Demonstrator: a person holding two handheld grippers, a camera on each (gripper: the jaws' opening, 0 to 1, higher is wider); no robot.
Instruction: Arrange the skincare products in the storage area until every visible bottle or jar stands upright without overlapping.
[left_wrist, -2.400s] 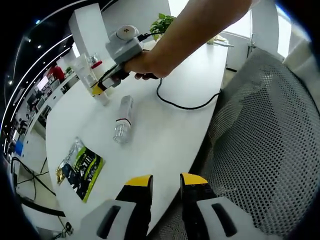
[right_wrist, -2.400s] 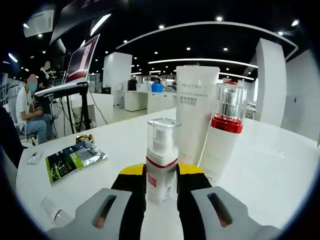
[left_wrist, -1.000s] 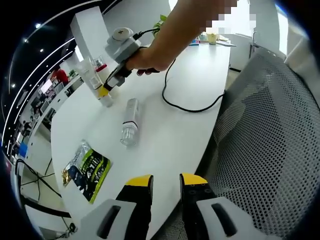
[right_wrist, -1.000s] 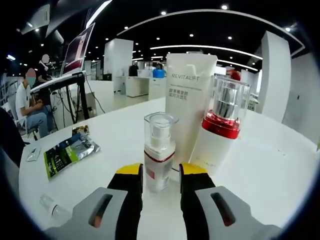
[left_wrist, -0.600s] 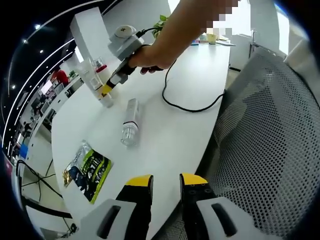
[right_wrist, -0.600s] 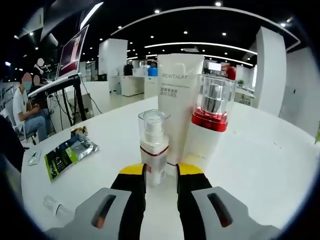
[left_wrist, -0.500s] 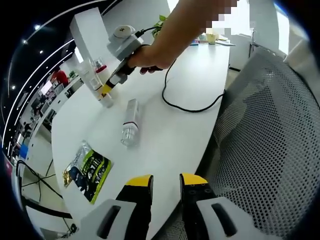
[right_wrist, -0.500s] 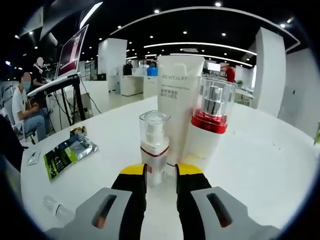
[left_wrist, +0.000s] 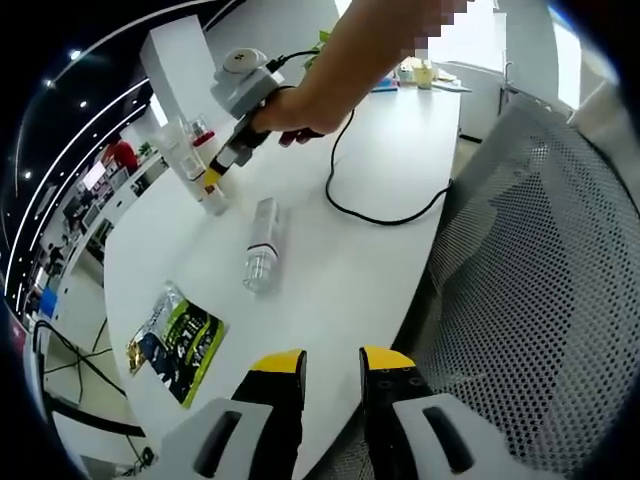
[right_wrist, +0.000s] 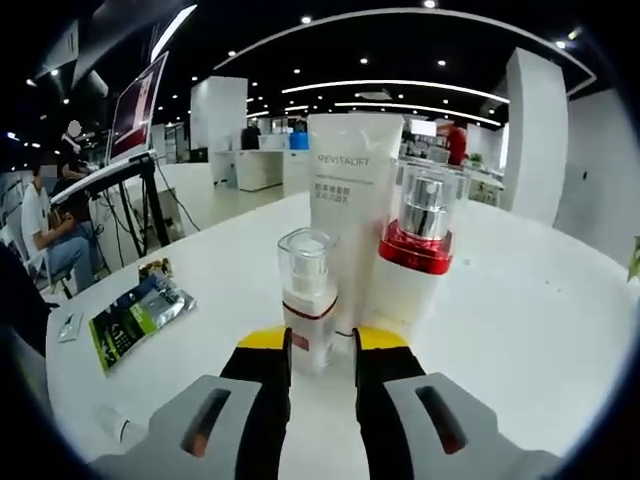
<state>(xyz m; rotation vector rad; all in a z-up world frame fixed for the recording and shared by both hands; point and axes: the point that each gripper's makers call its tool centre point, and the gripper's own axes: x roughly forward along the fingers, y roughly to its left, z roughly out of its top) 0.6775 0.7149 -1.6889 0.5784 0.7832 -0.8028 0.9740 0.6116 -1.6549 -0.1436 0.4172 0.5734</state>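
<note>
Right hand-held gripper (right_wrist: 322, 352) backed off, pump bottle (right_wrist: 308, 298) upright

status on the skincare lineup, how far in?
Done: the white tube, red-collared bottle and small pump bottle stand upright together. In hand: nothing; the right tool sits at the pump bottle's base, jaws open. Left: a clear bottle lies on its side on the table.

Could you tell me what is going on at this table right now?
A person is tidying skincare products on a white table with two handheld grippers. The right gripper sits just in front of a small pump bottle, which stands upright beside a white tube and a red-collared bottle. One clear bottle lies on its side. The left gripper hovers, empty, at the table's edge.
</note>
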